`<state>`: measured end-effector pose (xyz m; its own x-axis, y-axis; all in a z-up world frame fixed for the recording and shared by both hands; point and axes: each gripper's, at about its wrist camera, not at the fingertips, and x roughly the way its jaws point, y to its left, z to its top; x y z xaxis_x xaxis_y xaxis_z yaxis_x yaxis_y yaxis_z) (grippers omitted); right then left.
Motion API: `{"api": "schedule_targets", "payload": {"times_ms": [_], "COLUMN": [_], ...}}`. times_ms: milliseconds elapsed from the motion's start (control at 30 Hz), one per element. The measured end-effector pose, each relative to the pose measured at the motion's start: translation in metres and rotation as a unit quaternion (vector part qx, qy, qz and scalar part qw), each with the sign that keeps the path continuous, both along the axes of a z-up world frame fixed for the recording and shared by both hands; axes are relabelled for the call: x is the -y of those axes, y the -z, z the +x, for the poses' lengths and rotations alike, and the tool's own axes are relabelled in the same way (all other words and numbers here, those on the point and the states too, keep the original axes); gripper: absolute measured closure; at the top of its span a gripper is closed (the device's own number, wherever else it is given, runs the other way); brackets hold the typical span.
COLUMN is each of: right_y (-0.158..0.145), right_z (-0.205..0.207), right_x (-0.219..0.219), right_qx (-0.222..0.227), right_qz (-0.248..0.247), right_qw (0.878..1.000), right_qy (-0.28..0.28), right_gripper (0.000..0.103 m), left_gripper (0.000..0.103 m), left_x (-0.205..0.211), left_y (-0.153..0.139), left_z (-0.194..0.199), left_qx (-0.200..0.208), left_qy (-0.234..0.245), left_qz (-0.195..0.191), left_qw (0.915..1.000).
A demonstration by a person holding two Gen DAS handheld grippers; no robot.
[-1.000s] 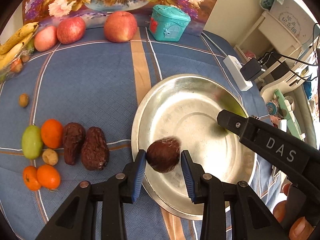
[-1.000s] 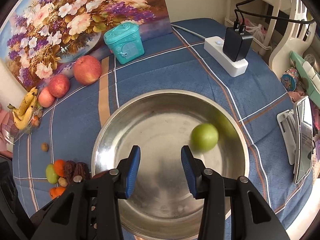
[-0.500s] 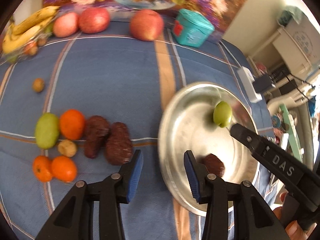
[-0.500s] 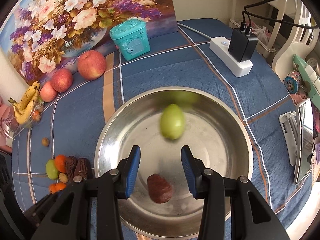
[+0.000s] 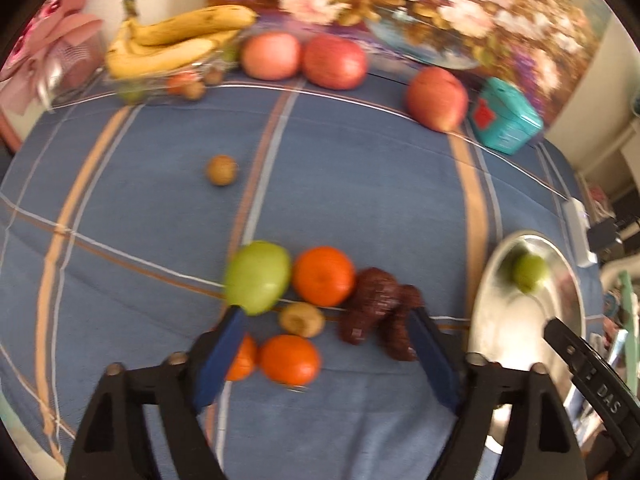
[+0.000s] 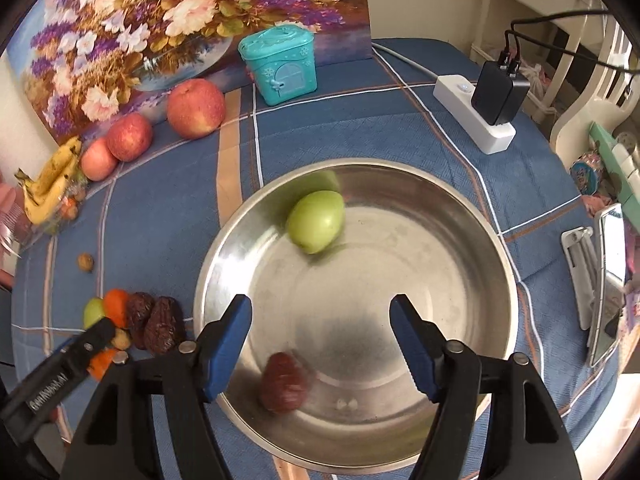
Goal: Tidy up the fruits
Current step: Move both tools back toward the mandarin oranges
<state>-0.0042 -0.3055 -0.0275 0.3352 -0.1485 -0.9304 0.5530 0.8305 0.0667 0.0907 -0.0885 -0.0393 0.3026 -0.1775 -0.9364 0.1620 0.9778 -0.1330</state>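
A steel bowl (image 6: 460, 208) holds a green fruit (image 6: 317, 221) and a dark red date (image 6: 283, 381); the bowl also shows in the left wrist view (image 5: 496, 300). My right gripper (image 6: 320, 316) is open and empty above the bowl. My left gripper (image 5: 326, 334) is open and empty over a cluster on the blue cloth: a green fruit (image 5: 258, 277), oranges (image 5: 323, 275) (image 5: 289, 358), a small brown fruit (image 5: 301, 319) and two dark dates (image 5: 370, 304).
Along the back stand three apples (image 5: 335, 61), bananas (image 5: 168, 44) in a clear dish, a teal box (image 6: 280, 65) and a flower painting (image 6: 160, 20). A lone brown nut (image 5: 221, 169) lies mid-cloth. A power strip (image 6: 472, 120) with a charger sits right.
My left gripper let go of the dark date into the bowl, then swung left to the fruit cluster. The green fruit rolled across the bowl. My right gripper opened wider.
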Motion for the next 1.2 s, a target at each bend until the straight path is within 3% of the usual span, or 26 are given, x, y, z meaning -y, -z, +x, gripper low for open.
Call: {"api": "schedule_targets", "payload": {"times_ms": [67, 133, 167, 333, 633, 833, 1067, 1200], "right_y": [0.000, 0.000, 0.001, 0.005, 0.004, 0.001, 0.006, 0.006], "right_z": [0.000, 0.001, 0.001, 0.003, 0.017, 0.028, 0.040, 0.042], "right_x": [-0.004, -0.010, -0.013, -0.029, -0.065, -0.095, -0.124, -0.134], "right_qx": [0.001, -0.001, -0.002, 0.008, 0.029, 0.045, 0.049, 0.056], "right_qz": [-0.001, -0.010, -0.014, -0.014, 0.005, 0.030, 0.051, 0.061], "right_qw": [1.000, 1.000, 1.000, 1.000, 0.997, 0.991, 0.984, 0.980], "right_qy": [-0.005, -0.009, -0.012, -0.025, -0.077, -0.123, -0.164, -0.179], "right_gripper": [0.027, 0.010, 0.009, 0.009, 0.009, 0.009, 0.009, 0.009], "left_gripper": [0.000, 0.000, 0.000, 0.000, 0.000, 0.000, 0.000, 0.000], "left_x": [-0.006, -0.012, -0.014, -0.034, -0.070, -0.094, -0.101, -0.100], "left_y": [0.001, 0.000, 0.000, -0.003, -0.010, -0.018, -0.016, -0.017], "left_z": [0.000, -0.001, -0.002, -0.003, -0.005, -0.007, 0.000, 0.001], "left_qx": [0.005, 0.014, 0.017, 0.029, 0.037, 0.072, 0.058, 0.063], "left_qy": [-0.006, -0.010, -0.014, -0.041, -0.079, -0.111, -0.098, -0.097], "left_qz": [0.013, 0.027, 0.034, 0.046, 0.028, 0.023, -0.031, -0.009], "left_qw": [0.9999, 0.9995, 0.9992, 0.9977, 0.9957, 0.9909, 0.9930, 0.9932]}}
